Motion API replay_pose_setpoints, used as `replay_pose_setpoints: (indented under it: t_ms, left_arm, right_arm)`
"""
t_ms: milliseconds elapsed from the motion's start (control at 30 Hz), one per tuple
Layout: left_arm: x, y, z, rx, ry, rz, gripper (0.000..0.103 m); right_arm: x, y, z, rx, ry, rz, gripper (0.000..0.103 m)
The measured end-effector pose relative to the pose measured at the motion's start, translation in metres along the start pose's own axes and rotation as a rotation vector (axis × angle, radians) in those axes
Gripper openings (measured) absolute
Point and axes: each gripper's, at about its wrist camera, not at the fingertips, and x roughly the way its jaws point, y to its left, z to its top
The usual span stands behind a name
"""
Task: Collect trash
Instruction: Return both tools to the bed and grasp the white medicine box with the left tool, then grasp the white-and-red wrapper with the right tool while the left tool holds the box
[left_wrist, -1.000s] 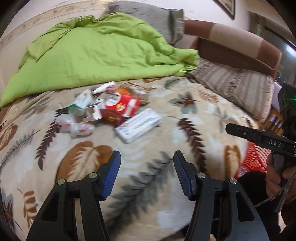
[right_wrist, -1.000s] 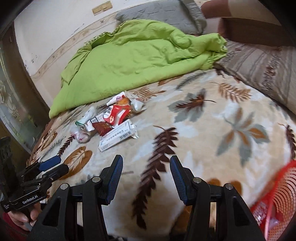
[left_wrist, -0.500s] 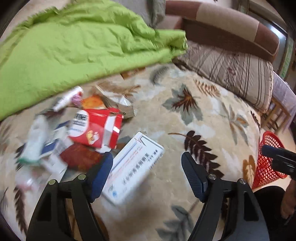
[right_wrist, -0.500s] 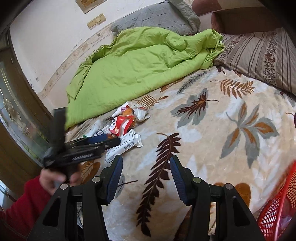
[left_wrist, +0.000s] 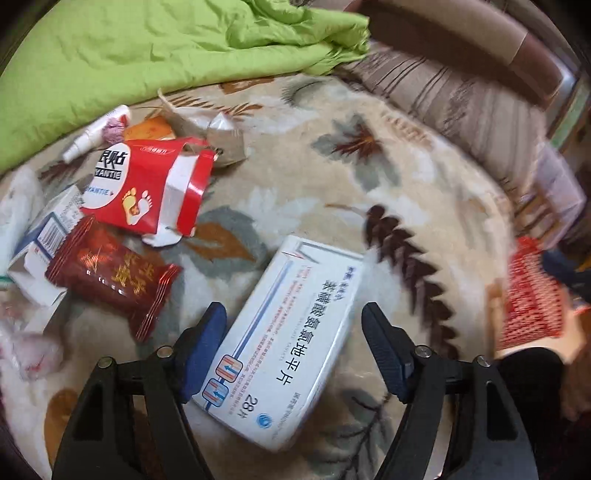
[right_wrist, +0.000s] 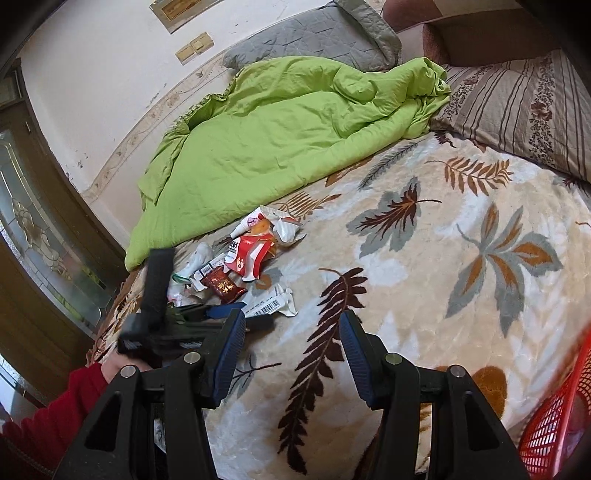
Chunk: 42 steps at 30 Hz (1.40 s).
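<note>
**Two grippers over a littered bed**

Two grippers are in my hands, and both stand released. My left gripper (left_wrist: 293, 350) hangs low over the bed (left_wrist: 303, 192) with its blue fingers (left_wrist: 205, 347) spread wide on either side of the near end of a white pill box (left_wrist: 291, 339). The left finger sits just beside the box's edge; I cannot tell if it touches. The right finger stands apart from it. The box lies flat on the leaf-patterned blanket, tilted so its far end points up and to the right.

Beyond the box, to the left, lies the rest of the trash: a dark red wrapper (left_wrist: 110, 273), a torn red carton (left_wrist: 147, 188) with footprints on it, a white and blue carton (left_wrist: 40, 240) partly under the wrapper, a small white bottle (left_wrist: 96, 133), and crumpled paper (left_wrist: 210, 136) at the far side of the heap. A green quilt (left_wrist: 155, 44) is bunched behind the pile, and a striped pillow (left_wrist: 461, 103) lies to the right.

My right gripper (right_wrist: 291, 356) is held back over bare blanket, well apart from the pile, grasping nothing. From it I see the left gripper at the near edge of the trash, with my hand and red sleeve (right_wrist: 48, 417) behind it. A red basket (right_wrist: 557, 417) stands at the bed's edge on the lower right.
</note>
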Motion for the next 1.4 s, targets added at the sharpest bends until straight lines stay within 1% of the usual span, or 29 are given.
replay_pose_setpoints:
  t_ms: [33, 100, 167, 200, 300, 367, 433, 467, 533, 600, 667, 700, 733, 767, 833, 900, 933, 1000, 1067, 1200, 1267, 1300, 1333, 1367, 1400]
  left_arm:
    - [0.002, -0.005, -0.001, 0.006, -0.006, 0.036, 0.072]
    - [0.004, -0.016, -0.003, 0.029, -0.038, 0.108, 0.069]
    - [0.003, -0.022, -0.006, 0.026, -0.067, 0.173, 0.066]
    - [0.001, -0.025, -0.008, 0.024, -0.080, 0.201, 0.061]
    - [-0.009, -0.029, -0.018, 0.010, -0.113, 0.255, 0.056]
    - [-0.016, -0.028, -0.024, -0.020, -0.119, 0.255, 0.056]
    - [-0.028, -0.024, -0.032, -0.083, -0.119, 0.252, 0.055]
    - [-0.037, -0.023, -0.037, -0.111, -0.133, 0.232, 0.055]
    - [-0.057, -0.025, -0.047, -0.153, -0.169, 0.232, 0.056]
    - [-0.081, -0.023, -0.060, -0.213, -0.216, 0.222, 0.056]
    - [-0.096, -0.019, -0.070, -0.246, -0.252, 0.255, 0.056]
    - [-0.104, -0.014, -0.074, -0.258, -0.280, 0.284, 0.056]
    - [-0.108, -0.010, -0.075, -0.260, -0.301, 0.311, 0.056]
    - [-0.111, -0.004, -0.076, -0.255, -0.327, 0.353, 0.056]
    - [-0.113, 0.008, -0.075, -0.270, -0.338, 0.395, 0.056]
    - [-0.115, 0.027, -0.076, -0.321, -0.356, 0.376, 0.056]
    - [-0.115, 0.033, -0.076, -0.335, -0.362, 0.380, 0.056]
    - [-0.112, 0.044, -0.075, -0.334, -0.363, 0.417, 0.056]
    - [-0.112, 0.051, -0.075, -0.348, -0.369, 0.411, 0.056]
    - [-0.107, 0.053, -0.075, -0.345, -0.357, 0.410, 0.056]
    - [-0.104, 0.052, -0.073, -0.340, -0.352, 0.405, 0.056]
    - [-0.103, 0.052, -0.072, -0.334, -0.350, 0.400, 0.056]
    - [-0.101, 0.051, -0.071, -0.329, -0.349, 0.401, 0.056]
    - [-0.101, 0.049, -0.071, -0.322, -0.348, 0.404, 0.056]
    - [-0.100, 0.049, -0.070, -0.318, -0.346, 0.402, 0.056]
  right_arm:
    - [0.001, 0.001, 0.000, -0.003, 0.003, -0.002, 0.057]
    - [0.001, 0.002, -0.001, -0.009, 0.003, -0.013, 0.057]
    - [0.001, 0.003, -0.001, -0.014, 0.003, -0.019, 0.057]
    - [0.000, 0.002, -0.001, -0.013, 0.003, -0.021, 0.057]
    - [0.001, 0.001, -0.001, -0.006, 0.008, -0.020, 0.057]
    - [0.004, 0.002, -0.001, -0.008, 0.019, -0.026, 0.057]
    - [0.008, 0.005, -0.001, -0.017, 0.035, -0.041, 0.057]
    - [0.011, 0.006, -0.001, -0.021, 0.046, -0.048, 0.057]
    - [0.021, 0.009, 0.001, -0.026, 0.084, -0.062, 0.057]
    - [0.034, 0.009, 0.008, -0.018, 0.113, -0.031, 0.057]
    - [0.053, 0.012, 0.022, -0.011, 0.132, -0.044, 0.057]
    - [0.062, 0.014, 0.029, -0.003, 0.140, -0.042, 0.057]
    - [0.075, 0.016, 0.040, 0.011, 0.154, -0.022, 0.057]
    - [0.084, 0.018, 0.048, 0.022, 0.159, -0.012, 0.057]
    - [0.112, 0.025, 0.071, 0.025, 0.159, -0.009, 0.057]
    - [0.145, 0.031, 0.092, 0.008, 0.175, -0.006, 0.057]
    - [0.164, 0.033, 0.101, -0.001, 0.184, -0.020, 0.058]
    - [0.197, 0.032, 0.114, 0.003, 0.200, -0.046, 0.058]
    - [0.227, 0.028, 0.122, 0.012, 0.218, -0.063, 0.058]
    - [0.273, 0.021, 0.125, 0.040, 0.263, -0.093, 0.058]
    - [0.290, 0.017, 0.121, 0.071, 0.294, -0.086, 0.058]
    - [0.296, 0.015, 0.117, 0.083, 0.307, -0.093, 0.051]
    - [0.296, 0.014, 0.114, 0.081, 0.293, -0.109, 0.048]
    - [0.292, 0.015, 0.112, 0.075, 0.274, -0.107, 0.044]
    - [0.287, 0.014, 0.110, 0.072, 0.260, -0.106, 0.043]
